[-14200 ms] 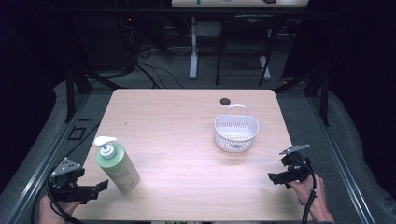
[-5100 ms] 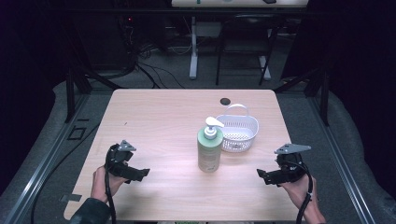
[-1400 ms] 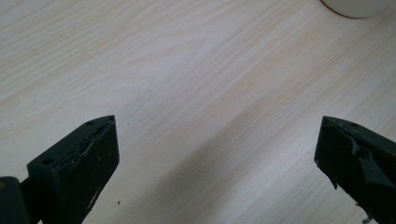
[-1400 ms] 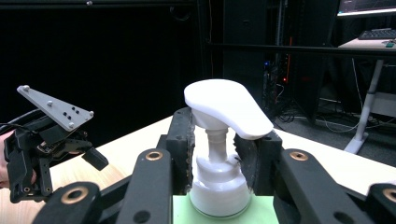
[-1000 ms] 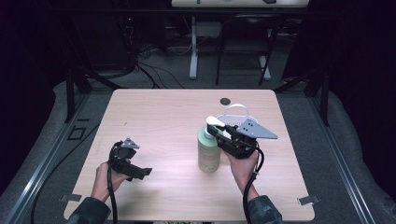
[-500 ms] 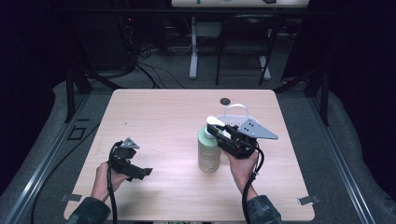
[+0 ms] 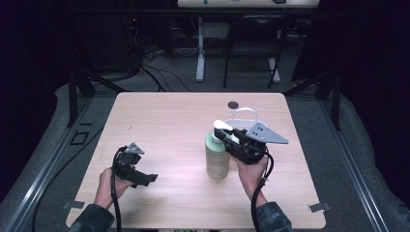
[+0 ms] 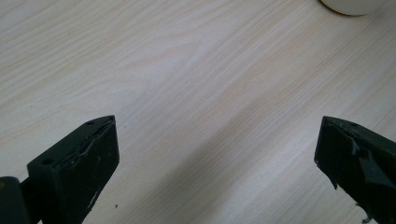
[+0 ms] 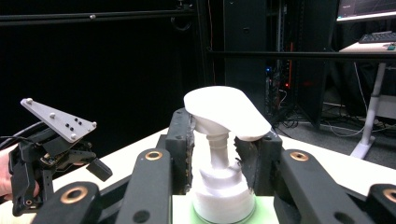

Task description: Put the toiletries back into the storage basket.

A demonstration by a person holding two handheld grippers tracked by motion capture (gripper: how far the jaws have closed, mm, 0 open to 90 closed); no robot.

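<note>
Gripping the pump bottle at its neck

Holding the bottle well at this step means keeping the squeeze on the collar below the white pump head, not on the thin stem, and keeping the bottle upright so it does not swing out of the jaws. Any lift should probably go straight up, slowly, since the full green body hangs below the grip point. The white basket sits just behind the bottle and looks like the likely target, so the path is short.

The right hand-held gripper is closed around the bottle's neck, one black jaw on each side of the white collar, with the pump spout jutting out above them. Seen from above, the bottle stands upright on the tabletop, right of centre, with the right hand just beside it on the person's side.

The left hand-held gripper rests low over the tabletop near its front left, well apart from the bottle. Its jaws stand wide with nothing between them but bare wood.
</note>
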